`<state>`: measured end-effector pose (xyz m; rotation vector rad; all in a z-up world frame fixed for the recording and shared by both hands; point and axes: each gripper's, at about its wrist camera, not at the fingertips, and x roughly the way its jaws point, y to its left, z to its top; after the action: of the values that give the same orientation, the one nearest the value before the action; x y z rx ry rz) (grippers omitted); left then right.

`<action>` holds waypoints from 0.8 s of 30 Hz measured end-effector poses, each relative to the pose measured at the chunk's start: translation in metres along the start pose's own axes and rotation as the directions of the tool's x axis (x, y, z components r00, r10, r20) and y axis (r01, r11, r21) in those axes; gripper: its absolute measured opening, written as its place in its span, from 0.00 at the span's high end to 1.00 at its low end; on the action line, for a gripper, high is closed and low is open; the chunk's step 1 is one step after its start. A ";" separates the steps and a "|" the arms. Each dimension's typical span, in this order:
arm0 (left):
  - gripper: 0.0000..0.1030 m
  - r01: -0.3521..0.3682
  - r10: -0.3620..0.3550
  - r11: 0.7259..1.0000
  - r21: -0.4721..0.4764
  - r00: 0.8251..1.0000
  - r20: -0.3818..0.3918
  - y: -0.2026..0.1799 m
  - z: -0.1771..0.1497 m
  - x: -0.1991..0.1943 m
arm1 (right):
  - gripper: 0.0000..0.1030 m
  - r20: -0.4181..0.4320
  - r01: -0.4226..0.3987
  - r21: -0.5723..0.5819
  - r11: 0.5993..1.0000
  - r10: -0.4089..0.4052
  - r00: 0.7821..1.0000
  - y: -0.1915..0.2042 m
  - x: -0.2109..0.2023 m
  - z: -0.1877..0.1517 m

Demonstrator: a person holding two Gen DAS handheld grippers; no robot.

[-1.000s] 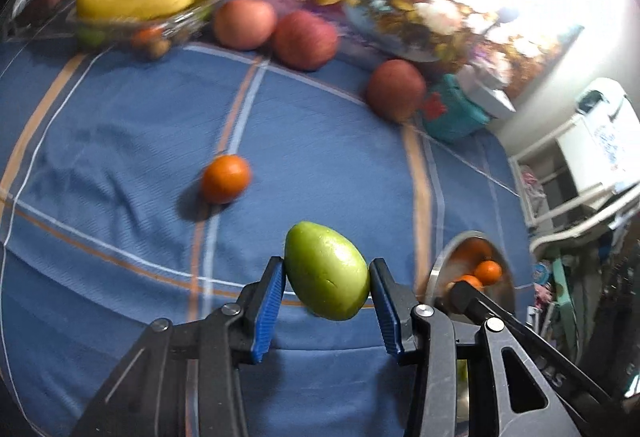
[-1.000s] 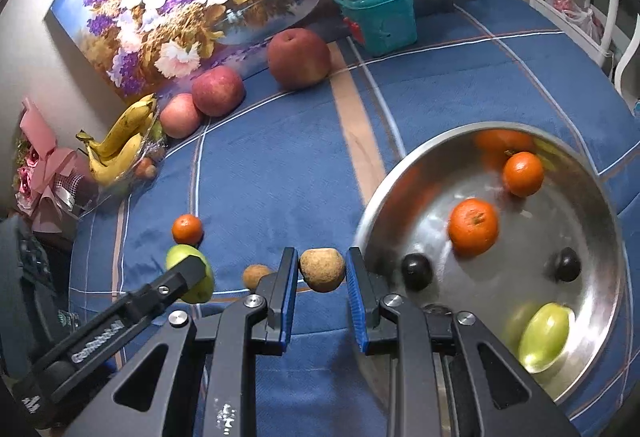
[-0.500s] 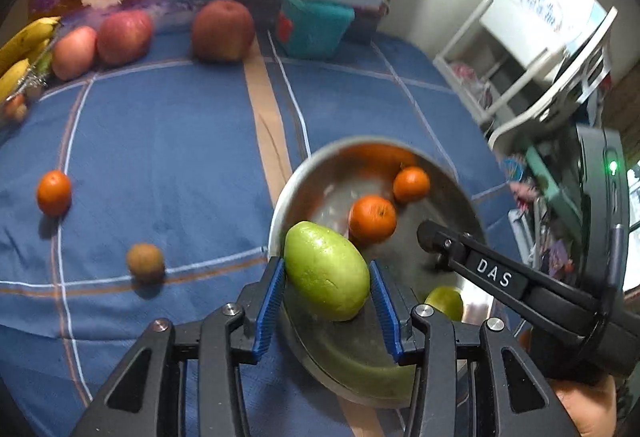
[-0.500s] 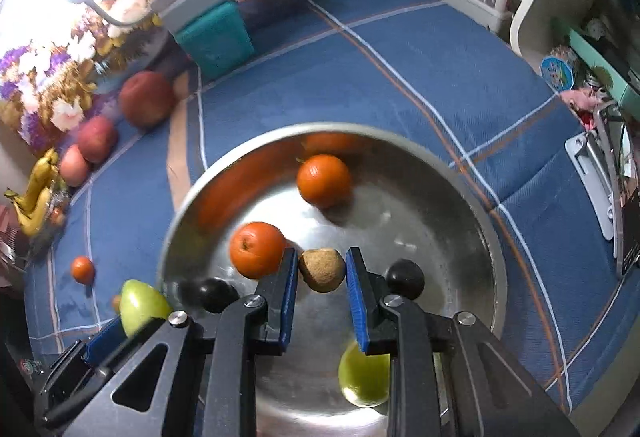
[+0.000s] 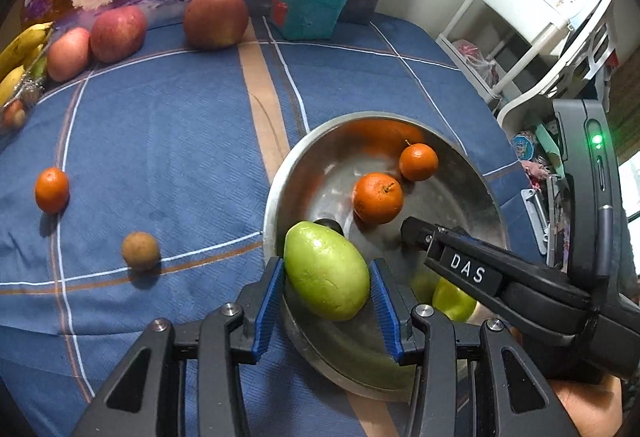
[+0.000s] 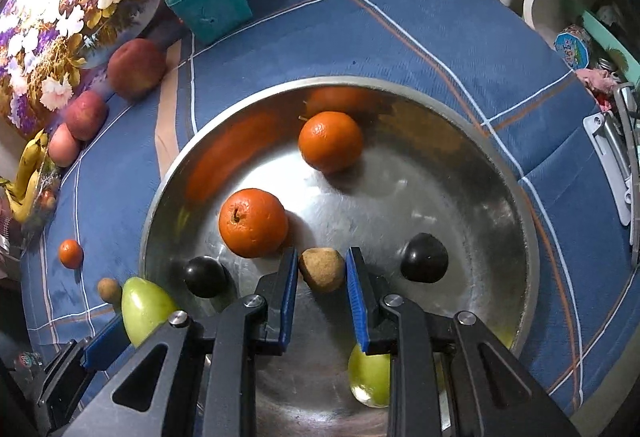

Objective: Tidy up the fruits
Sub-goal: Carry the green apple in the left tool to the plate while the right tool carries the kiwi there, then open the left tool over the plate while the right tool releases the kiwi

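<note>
Both grippers are over the round stainless-steel bowl (image 6: pixel 520 197) with cargo, so this looks like the drop-off step of the sorting. Nearest, the right gripper (image 6: pixel 322 273) is clamped on a small brown rough-skinned fruit (image 6: pixel 322 269), pinched squarely between the blue pads (image 6: pixel 289 289) and poised above the middle of the bowl, clear of the metal as far as I can judge. The left gripper (image 5: pixel 326 277) grips a large green pear-shaped fruit (image 5: pixel 326 271) crosswise, its bulk standing proud of the fingertips, right over the bowl's near-left rim. The next move, I'd judge, calls for parting the right jaws so the brown fruit lands between the two black plums (image 6: pixel 424 257), then carrying the green one further inside the rim before releasing. Already in the bowl: two oranges (image 6: pixel 253 223), and another green fruit (image 6: pixel 370 381) at the near edge. Beyond the bowl's left rim, a second small brown fruit (image 5: pixel 140 251) and a small orange (image 5: pixel 52 189) wait on the blue checked cloth (image 5: pixel 160 137); past the far-left rim, red apples (image 5: pixel 118 33) line up.
</note>
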<state>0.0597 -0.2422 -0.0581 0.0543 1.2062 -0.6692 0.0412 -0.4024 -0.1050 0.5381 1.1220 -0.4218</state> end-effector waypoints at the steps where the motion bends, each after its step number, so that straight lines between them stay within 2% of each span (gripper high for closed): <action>1: 0.55 -0.004 0.004 1.000 0.005 1.000 0.000 -0.001 0.000 0.000 | 0.75 0.003 0.001 0.001 1.000 -0.001 1.000 0.000 -0.001 0.001; 3: 0.55 -0.006 0.006 1.000 0.008 1.000 -0.002 -0.002 0.000 0.001 | 0.75 0.002 0.002 0.004 1.000 -0.002 1.000 -0.003 -0.002 0.000; 7: 0.55 0.013 -0.012 1.000 0.016 1.000 -0.019 -0.007 -0.004 -0.003 | 0.64 -0.011 -0.002 0.009 1.000 0.002 1.000 -0.005 -0.003 0.001; 12: 0.55 0.030 -0.026 0.996 0.088 0.999 -0.047 -0.030 -0.011 -0.005 | 0.63 0.049 -0.017 0.031 0.999 0.015 0.999 -0.010 -0.024 0.006; 17: 0.53 0.045 -0.039 0.995 0.086 0.997 -0.073 -0.034 -0.015 0.001 | 0.63 0.051 -0.006 0.021 1.000 0.005 0.999 -0.011 -0.030 0.005; 18: 0.52 0.053 -0.046 0.995 0.089 0.996 -0.072 -0.035 -0.015 0.000 | 0.63 0.048 -0.008 0.023 1.000 0.007 0.999 -0.012 -0.030 0.005; 20: 0.42 0.066 -0.059 0.994 0.090 0.996 -0.070 -0.037 -0.014 -0.002 | 0.63 0.048 -0.009 0.028 1.000 0.008 0.999 -0.012 -0.030 0.005; 24: 0.42 0.064 -0.058 0.993 0.095 0.997 -0.059 -0.037 -0.013 -0.006 | 0.63 0.052 -0.015 0.031 0.999 0.014 0.999 -0.014 -0.032 0.003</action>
<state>0.0290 -0.2644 -0.0465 0.1184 1.2331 -0.7841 0.0235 -0.4138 -0.0773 0.5598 1.0630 -0.4391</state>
